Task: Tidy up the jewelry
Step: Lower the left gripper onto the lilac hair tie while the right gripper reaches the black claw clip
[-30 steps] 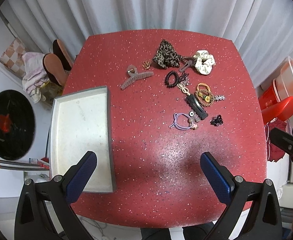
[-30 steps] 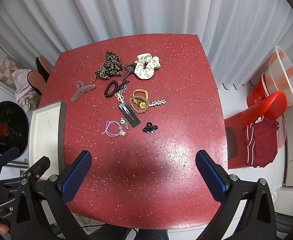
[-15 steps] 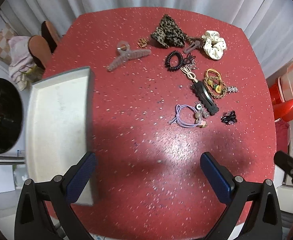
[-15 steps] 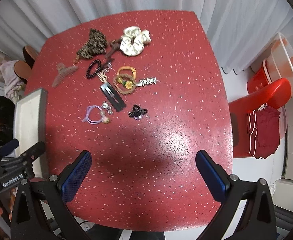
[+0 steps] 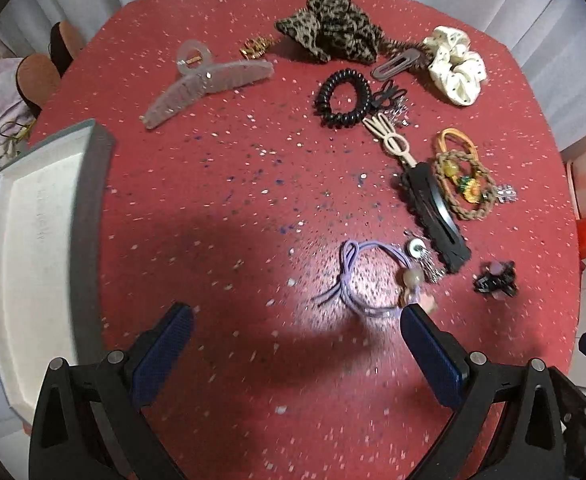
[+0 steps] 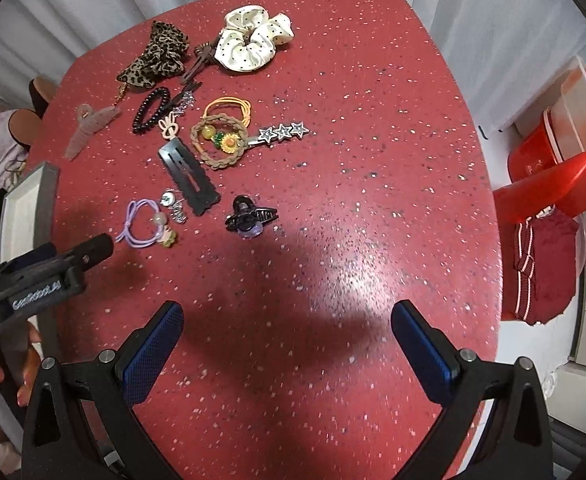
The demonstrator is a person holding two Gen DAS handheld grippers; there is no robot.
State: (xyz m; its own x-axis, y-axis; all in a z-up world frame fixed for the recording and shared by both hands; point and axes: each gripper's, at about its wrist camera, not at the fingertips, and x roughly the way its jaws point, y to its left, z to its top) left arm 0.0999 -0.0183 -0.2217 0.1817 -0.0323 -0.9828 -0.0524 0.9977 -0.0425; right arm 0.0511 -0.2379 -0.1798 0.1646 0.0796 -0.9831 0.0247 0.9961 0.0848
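Hair accessories lie scattered on a red speckled table (image 5: 221,208). A purple hair tie (image 5: 367,276) with beads lies just ahead of my open, empty left gripper (image 5: 293,320), touching its right finger's tip. It also shows in the right wrist view (image 6: 145,224). A grey tray (image 5: 33,240) sits at the left. Further off lie a black flat clip (image 5: 433,216), a small black claw clip (image 5: 493,280), a braided tie (image 5: 465,180), a black coil tie (image 5: 343,98), a translucent claw clip (image 5: 209,84), a leopard bow (image 5: 329,24) and a white scrunchie (image 5: 455,64). My right gripper (image 6: 289,320) is open and empty over bare table.
A star clip (image 6: 283,132) lies right of the braided tie. A red chair (image 6: 549,184) with red cloth stands right of the table. White curtains hang behind. Shoes and cloth lie on the floor at far left (image 5: 25,80).
Both grippers have moved forward and lower toward the table. The accessories look larger, and the purple hair tie now lies at the left gripper's fingertips.
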